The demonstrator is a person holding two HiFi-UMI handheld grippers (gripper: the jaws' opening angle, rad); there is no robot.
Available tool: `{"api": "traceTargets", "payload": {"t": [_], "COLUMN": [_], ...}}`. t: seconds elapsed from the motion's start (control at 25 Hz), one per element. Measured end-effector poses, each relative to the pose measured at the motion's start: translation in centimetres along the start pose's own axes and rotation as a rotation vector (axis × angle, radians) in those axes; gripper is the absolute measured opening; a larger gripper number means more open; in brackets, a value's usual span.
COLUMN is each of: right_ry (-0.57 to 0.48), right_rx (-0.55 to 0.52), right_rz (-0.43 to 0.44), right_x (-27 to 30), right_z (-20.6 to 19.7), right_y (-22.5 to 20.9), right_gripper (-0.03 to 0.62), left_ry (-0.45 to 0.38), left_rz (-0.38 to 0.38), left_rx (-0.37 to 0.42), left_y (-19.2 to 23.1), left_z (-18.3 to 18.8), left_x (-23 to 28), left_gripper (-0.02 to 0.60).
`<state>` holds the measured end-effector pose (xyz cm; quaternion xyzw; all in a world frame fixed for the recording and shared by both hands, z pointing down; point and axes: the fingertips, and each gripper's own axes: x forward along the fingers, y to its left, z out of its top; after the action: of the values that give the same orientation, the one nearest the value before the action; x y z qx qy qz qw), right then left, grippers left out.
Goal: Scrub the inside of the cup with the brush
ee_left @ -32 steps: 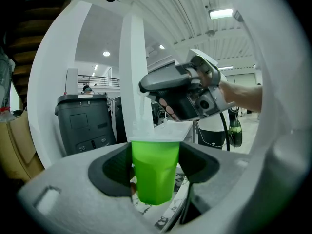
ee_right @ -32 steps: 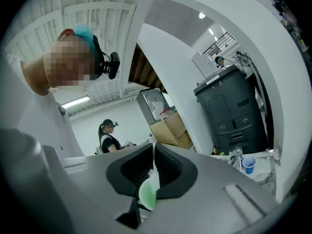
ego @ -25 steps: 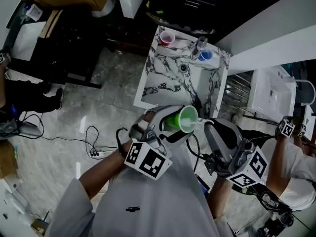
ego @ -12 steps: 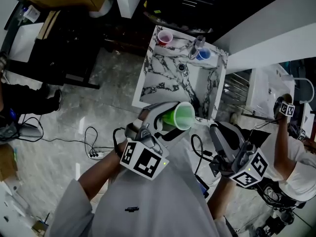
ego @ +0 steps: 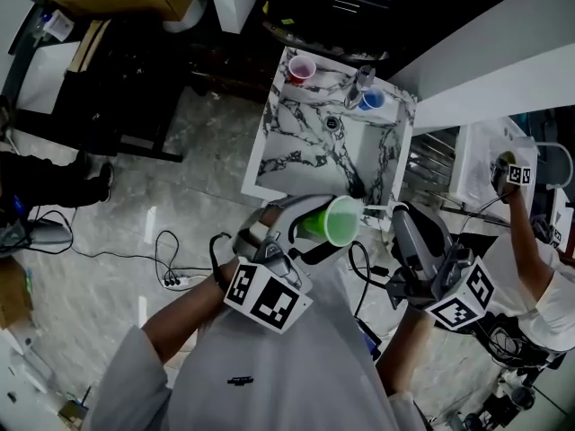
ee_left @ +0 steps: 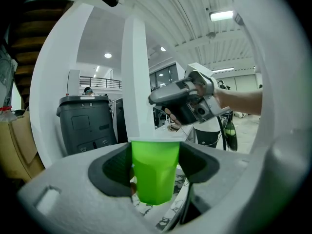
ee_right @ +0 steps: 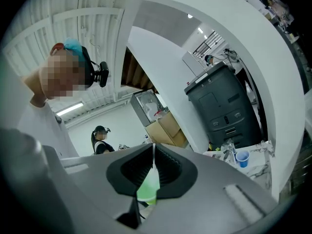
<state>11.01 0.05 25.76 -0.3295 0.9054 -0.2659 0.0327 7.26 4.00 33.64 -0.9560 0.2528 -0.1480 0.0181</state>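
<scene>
Jaws of left gripper (ego: 304,225) clamp green cup (ee_left: 155,169); right gripper (ego: 402,214) pinches brush (ego: 376,206) beside it.

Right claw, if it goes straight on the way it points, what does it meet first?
Most likely the green cup in the left claw; the right claw holds a thin brush aimed at its open mouth, though depth is unclear.

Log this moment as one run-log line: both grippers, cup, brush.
left gripper: shut on green cup | right gripper: shut on brush | cup: tipped, mouth toward right gripper | brush tip: at cup mouth, depth unclear
</scene>
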Motion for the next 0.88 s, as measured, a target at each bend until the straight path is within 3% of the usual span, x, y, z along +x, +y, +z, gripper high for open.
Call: {"api": "traceTargets", "payload": {"t": [0.44, 0.72, 0.88], "right_ry": [-0.001, 0.074, 0.126], "right_rx": [0.001, -0.009, -0.029], "right_rz": [0.099, 0.142, 0.119], "right_x": [2.7, 2.6, 2.0], "right_z": [0.2, -1.5, -2.5], "right_y": [2.6, 3.7, 3.2], "right_gripper": [0.021, 0.021, 0.021], "left_ry": [-0.001, -0.006, -0.009], "left_rz": [0.017, 0.035, 0.053], "left_rx": [-0.013, -0.018, -0.023], "left_y": [0.9, 1.7, 2.4], "left_z": [-0.4, -0.3, -0.4], "left_x": [0.2, -0.1, -0.4], "left_gripper": [0.304, 0.304, 0.304]}}
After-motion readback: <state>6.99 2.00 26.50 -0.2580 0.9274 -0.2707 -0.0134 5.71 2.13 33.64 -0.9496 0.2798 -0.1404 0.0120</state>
